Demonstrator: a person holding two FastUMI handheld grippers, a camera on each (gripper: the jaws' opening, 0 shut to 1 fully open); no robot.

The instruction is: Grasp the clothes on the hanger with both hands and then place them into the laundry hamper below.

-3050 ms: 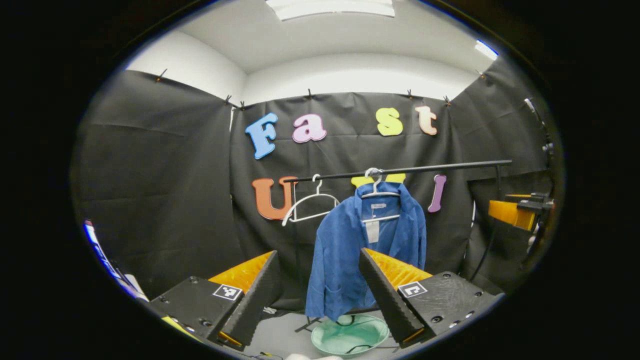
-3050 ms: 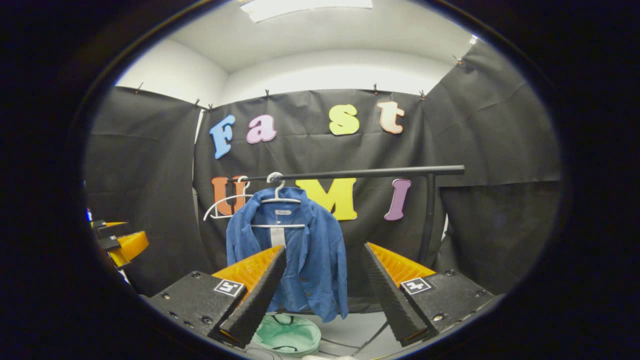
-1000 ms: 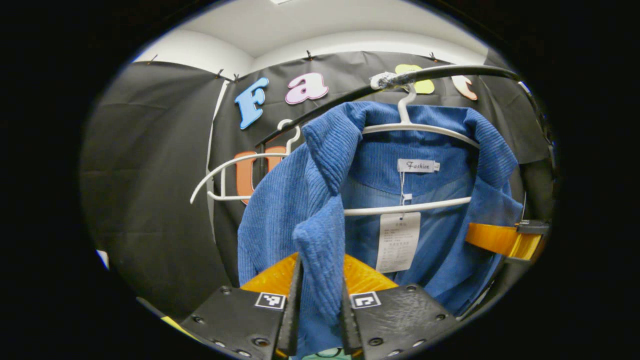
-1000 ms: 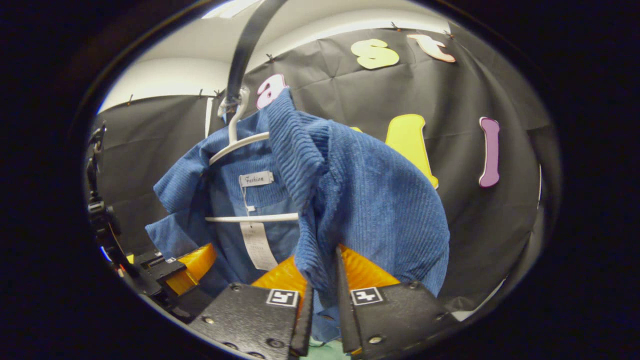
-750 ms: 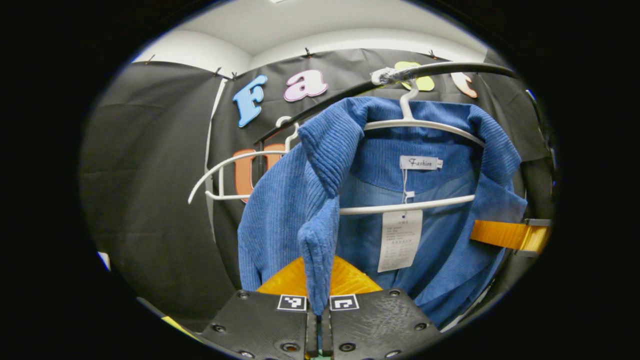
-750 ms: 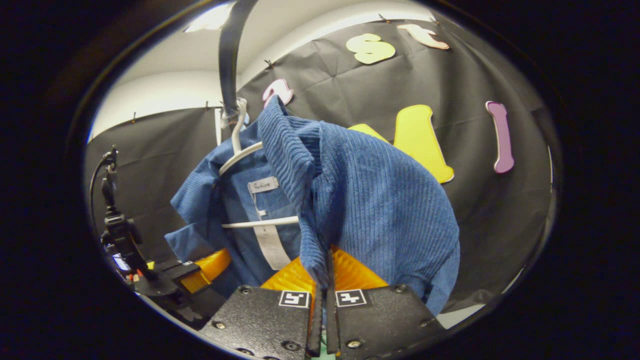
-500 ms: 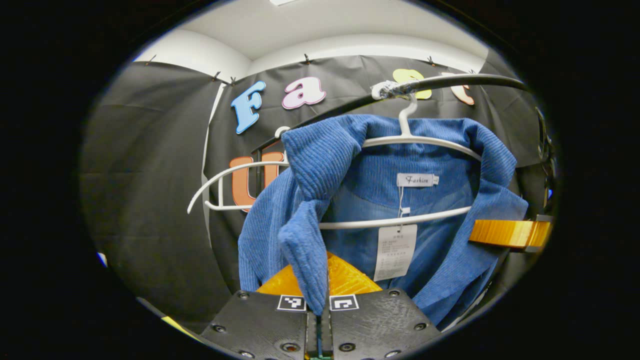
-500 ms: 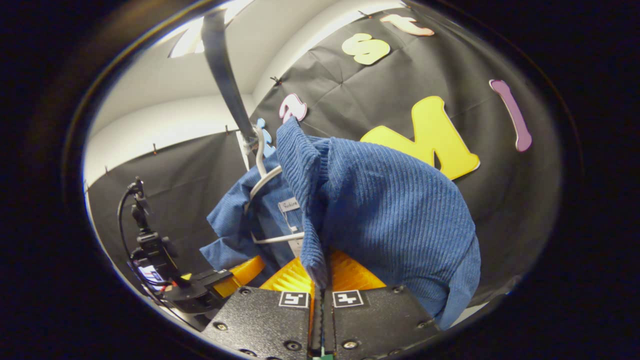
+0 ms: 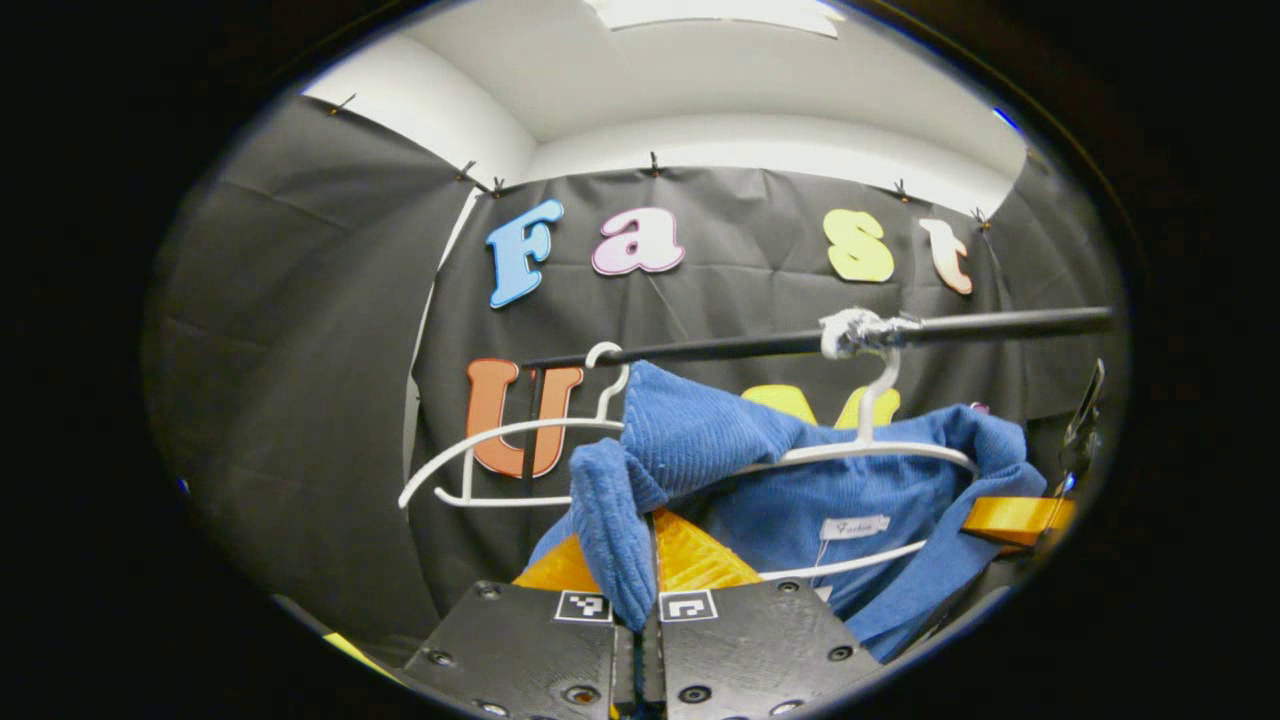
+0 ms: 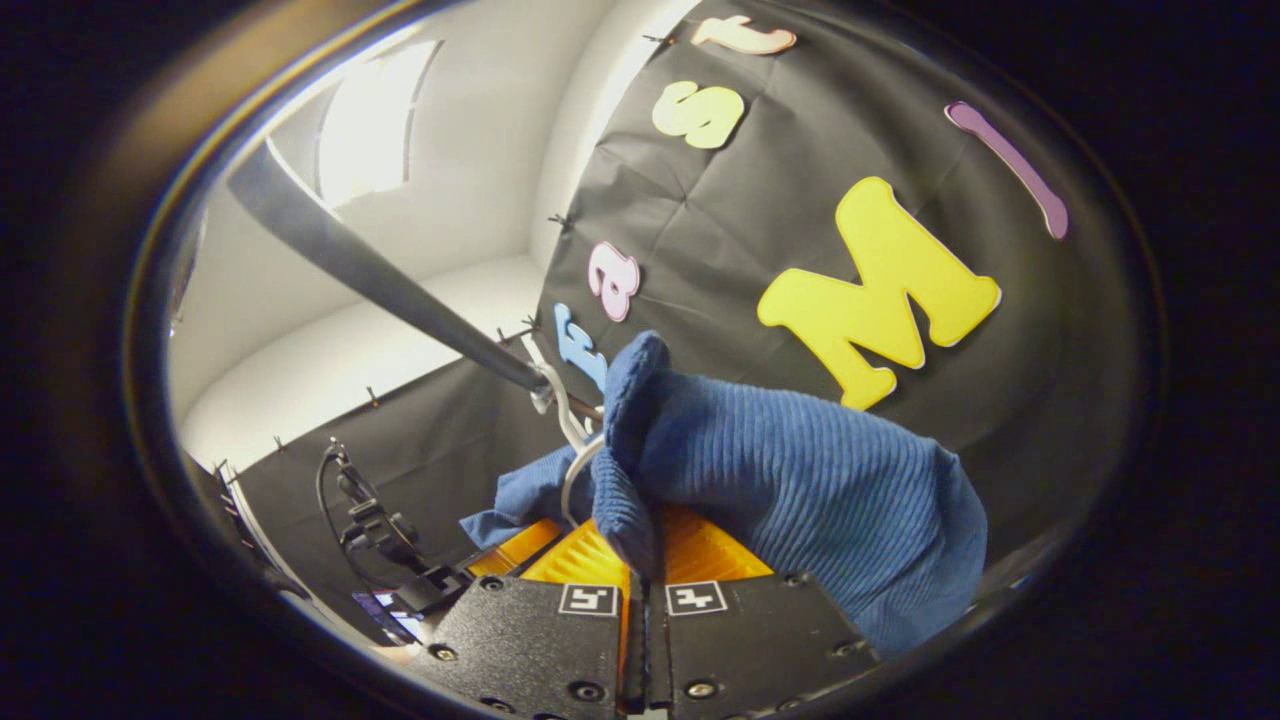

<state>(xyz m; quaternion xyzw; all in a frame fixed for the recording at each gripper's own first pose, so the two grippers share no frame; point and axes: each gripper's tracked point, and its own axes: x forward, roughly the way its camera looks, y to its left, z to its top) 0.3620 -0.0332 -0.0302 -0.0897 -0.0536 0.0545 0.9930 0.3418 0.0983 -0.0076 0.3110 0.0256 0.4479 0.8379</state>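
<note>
L gripper (image 9: 637, 625) & R gripper (image 10: 640, 580) both clamped tight on blue jacket (image 9: 700, 440) front edges, 1 each.

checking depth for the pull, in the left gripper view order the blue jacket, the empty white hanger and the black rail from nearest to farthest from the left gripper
1. blue jacket: pinched between the left gripper fingers, dead ahead.
2. empty white hanger: behind the jacket, off to the view's left.
3. black rail: above; the hanger hooks onto it, so ranks 2 and 3 are close to a tie.

A gripper (image 9: 637, 640) pinches a fold of a blue corduroy jacket (image 9: 700, 450). The jacket drapes over a white hanger (image 9: 870, 445) hooked on a black rail (image 9: 1000, 325)
</note>
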